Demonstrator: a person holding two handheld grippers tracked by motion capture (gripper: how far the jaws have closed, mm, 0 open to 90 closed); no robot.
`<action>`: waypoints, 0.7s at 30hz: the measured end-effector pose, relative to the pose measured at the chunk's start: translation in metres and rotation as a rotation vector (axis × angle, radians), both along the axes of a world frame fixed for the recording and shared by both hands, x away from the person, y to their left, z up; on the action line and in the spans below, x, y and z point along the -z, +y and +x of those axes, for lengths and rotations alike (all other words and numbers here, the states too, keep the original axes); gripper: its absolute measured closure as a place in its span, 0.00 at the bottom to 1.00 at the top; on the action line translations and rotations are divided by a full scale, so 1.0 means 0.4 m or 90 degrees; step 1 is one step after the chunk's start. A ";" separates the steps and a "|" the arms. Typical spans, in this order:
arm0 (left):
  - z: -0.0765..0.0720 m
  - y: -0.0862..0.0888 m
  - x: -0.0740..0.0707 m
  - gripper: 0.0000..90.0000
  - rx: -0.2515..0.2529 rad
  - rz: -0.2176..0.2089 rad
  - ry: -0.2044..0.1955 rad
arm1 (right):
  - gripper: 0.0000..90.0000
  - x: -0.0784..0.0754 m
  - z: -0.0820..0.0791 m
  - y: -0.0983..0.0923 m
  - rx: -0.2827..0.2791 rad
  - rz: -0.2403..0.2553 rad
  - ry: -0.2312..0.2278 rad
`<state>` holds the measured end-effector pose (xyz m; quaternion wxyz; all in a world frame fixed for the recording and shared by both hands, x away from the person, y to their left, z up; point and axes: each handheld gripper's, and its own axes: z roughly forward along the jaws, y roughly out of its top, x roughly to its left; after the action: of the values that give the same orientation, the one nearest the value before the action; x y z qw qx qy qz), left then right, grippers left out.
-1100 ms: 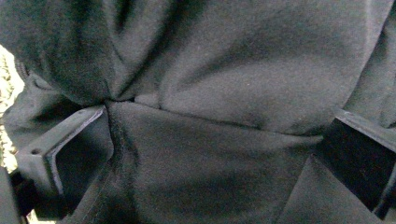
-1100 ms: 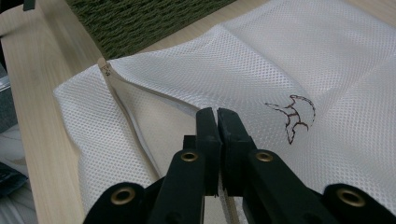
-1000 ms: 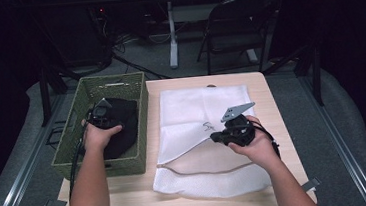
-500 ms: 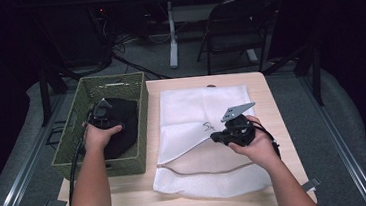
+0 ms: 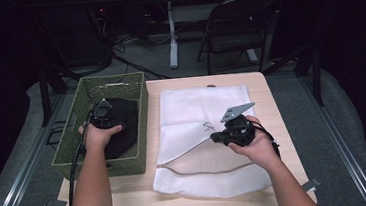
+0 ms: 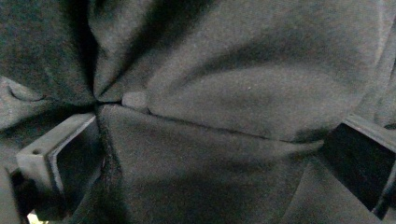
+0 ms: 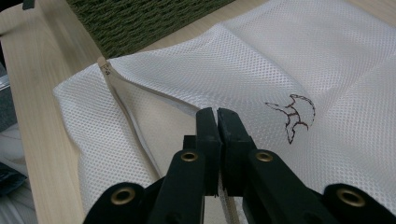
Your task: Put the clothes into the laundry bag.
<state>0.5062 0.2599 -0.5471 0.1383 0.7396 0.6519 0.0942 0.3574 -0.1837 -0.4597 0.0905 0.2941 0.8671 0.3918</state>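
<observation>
A black garment (image 5: 125, 119) lies in the green woven basket (image 5: 72, 143) at the table's left. My left gripper (image 5: 104, 123) points down into it; in the left gripper view its jaws stand wide apart, and the black garment (image 6: 224, 70) bulges between them at my left gripper (image 6: 205, 154). A white mesh bag (image 5: 201, 104) with a small embroidered bird lies flat on the table. My right gripper (image 5: 214, 137) is shut on the upper edge of its zipped opening. In the right gripper view that gripper (image 7: 217, 114) pinches the mesh bag (image 7: 280, 60) at the zipper edge.
The basket (image 7: 140, 18) sits close against the bag's left side. The wooden table (image 5: 270, 90) has a bare strip along its right and front edges. A folding chair (image 5: 237, 28) and cables stand on the floor beyond the table.
</observation>
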 end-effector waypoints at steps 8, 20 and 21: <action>0.002 -0.003 0.007 0.02 0.004 -0.010 0.002 | 0.98 0.000 0.000 0.000 0.000 0.001 0.000; 0.003 -0.003 0.001 0.14 0.003 -0.022 0.009 | 0.98 -0.001 0.000 -0.002 0.001 0.000 0.000; 0.003 -0.002 0.000 0.15 0.002 -0.024 0.010 | 0.98 -0.001 0.000 -0.002 0.001 0.001 0.000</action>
<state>0.5074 0.2592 -0.5470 0.1471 0.7386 0.6535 0.0761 0.3574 -0.1846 -0.4595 0.0905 0.2948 0.8667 0.3921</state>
